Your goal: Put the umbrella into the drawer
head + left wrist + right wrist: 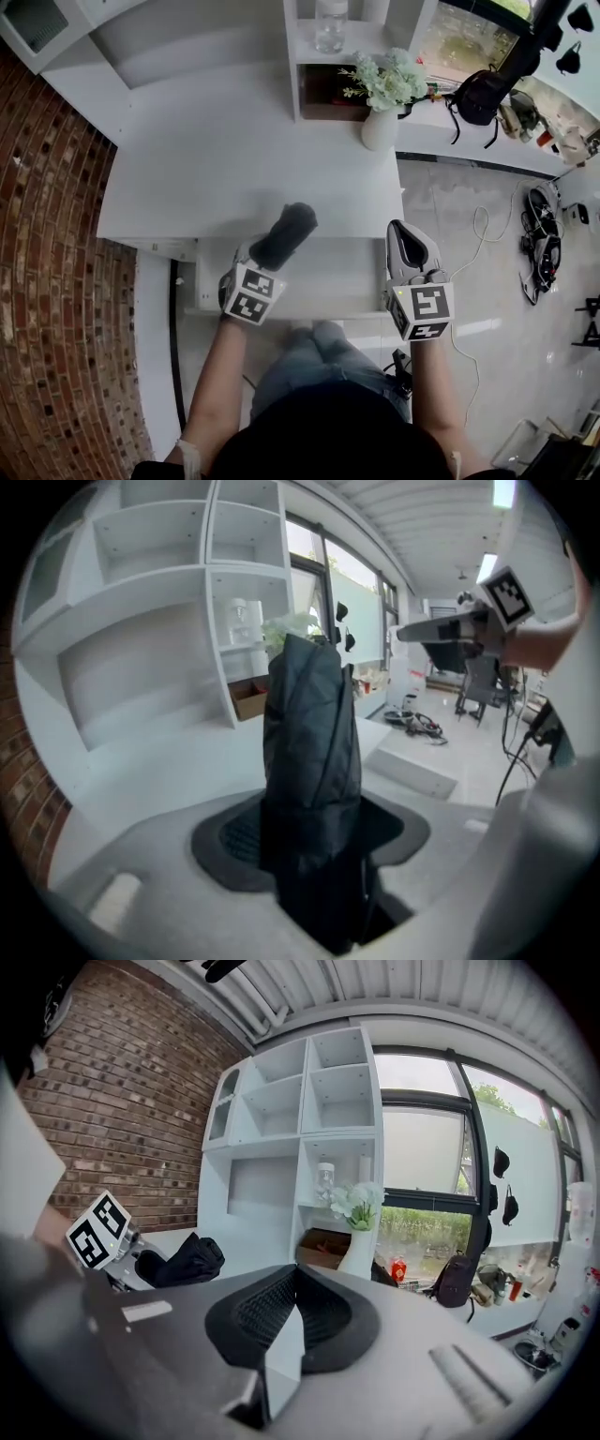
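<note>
A folded black umbrella (286, 232) sticks out forward from my left gripper (267, 258), whose jaws are shut on its lower end. In the left gripper view the umbrella (309, 761) stands between the pads (230, 841) and hides much of the scene ahead. It hangs over the open white drawer (281, 305) under the desk's front edge. My right gripper (405, 239) is held to the right of the drawer, jaws shut with nothing between them. From the right gripper view (291, 1307) the umbrella (178, 1260) shows at the left.
The white desk (234, 159) lies beyond the drawer, backed by shelves with a bottle (330, 23) and a cardboard box (323, 94). A white vase of flowers (380, 127) stands at its right corner. A brick wall (56, 234) runs at the left; a backpack (480, 94) and cables at the right.
</note>
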